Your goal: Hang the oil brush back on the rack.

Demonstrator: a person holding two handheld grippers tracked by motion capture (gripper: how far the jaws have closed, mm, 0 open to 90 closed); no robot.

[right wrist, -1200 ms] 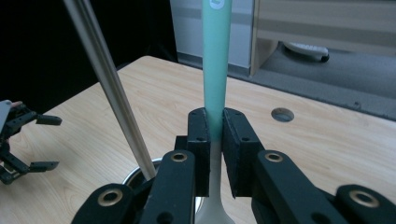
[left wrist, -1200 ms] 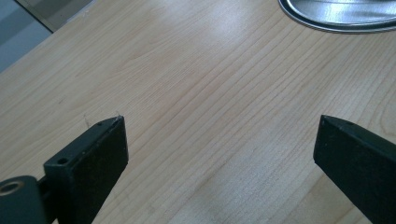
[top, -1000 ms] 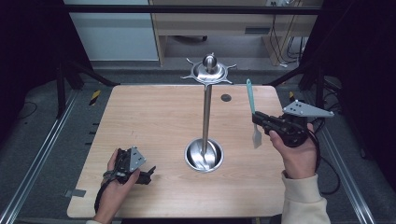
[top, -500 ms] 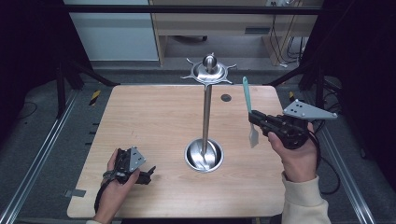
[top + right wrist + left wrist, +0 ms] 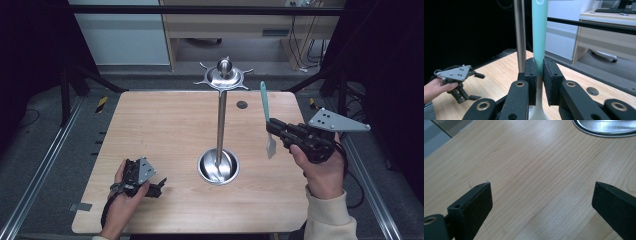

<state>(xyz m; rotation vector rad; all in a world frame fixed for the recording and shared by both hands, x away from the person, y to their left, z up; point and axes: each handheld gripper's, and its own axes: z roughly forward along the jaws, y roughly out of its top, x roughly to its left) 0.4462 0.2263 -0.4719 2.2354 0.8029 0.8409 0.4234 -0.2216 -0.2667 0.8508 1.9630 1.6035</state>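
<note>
The right gripper [image 5: 272,128] is clenching a teal-handled spatula [image 5: 265,107], holding it upright above the wooden table [image 5: 165,130], at about three o'clock from the steel stand [image 5: 220,120]. In the right gripper view its jaws are pinching the teal handle [image 5: 539,35], with the stand's pole [image 5: 519,32] just beside it. The left gripper [image 5: 159,184] is resting on the table at about eight o'clock from the stand's round base [image 5: 218,166], jaws spread wide and gripping nothing.
</note>
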